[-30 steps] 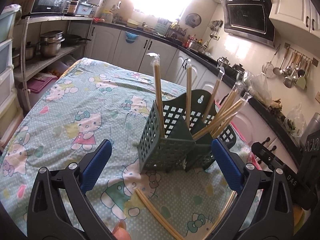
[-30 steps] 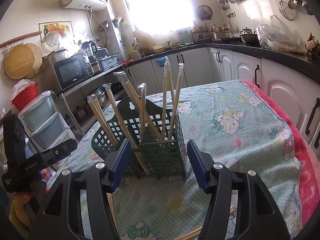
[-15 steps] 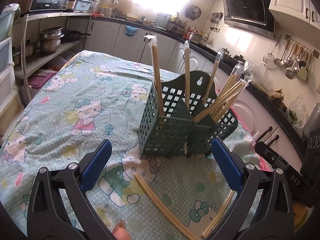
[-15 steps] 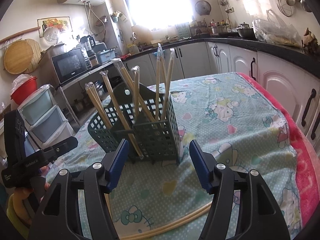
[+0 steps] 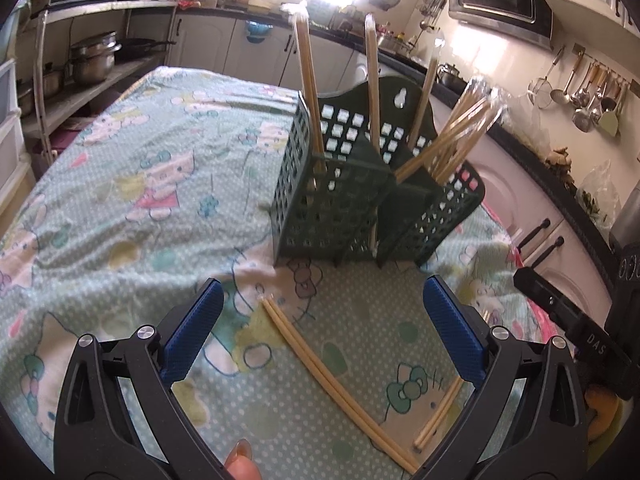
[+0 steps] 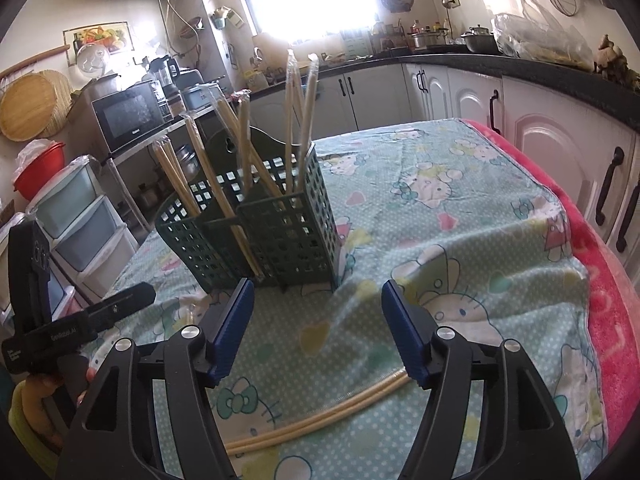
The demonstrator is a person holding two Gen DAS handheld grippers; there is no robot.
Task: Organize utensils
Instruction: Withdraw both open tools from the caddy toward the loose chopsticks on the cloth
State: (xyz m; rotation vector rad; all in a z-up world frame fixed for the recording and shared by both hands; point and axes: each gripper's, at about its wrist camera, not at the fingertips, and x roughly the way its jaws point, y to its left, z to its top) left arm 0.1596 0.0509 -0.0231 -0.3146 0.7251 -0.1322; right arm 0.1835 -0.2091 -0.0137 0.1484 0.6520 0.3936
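A dark green perforated utensil basket [image 5: 352, 200] stands on the table, also in the right wrist view [image 6: 272, 232]. Several wrapped chopstick pairs [image 5: 452, 136] stand upright or lean in its compartments. A loose pair of chopsticks [image 5: 340, 388] lies on the cloth between the left gripper's fingers; it also shows in the right wrist view [image 6: 320, 412]. A second, shorter pair [image 5: 438, 412] lies to its right. My left gripper [image 5: 320, 332] is open and empty above the loose pair. My right gripper [image 6: 316, 328] is open and empty, just short of the basket.
The table carries a green cartoon-print cloth [image 5: 140, 184] with a pink blanket edge [image 6: 608, 280] on the right. Kitchen counters and cabinets [image 6: 520, 100] surround the table. A shelf with pots [image 5: 88, 64] stands at the left.
Both grippers have drawn back from the basket and tilted down. The loose chopsticks on the cloth have come further into view. Both grippers stay open.
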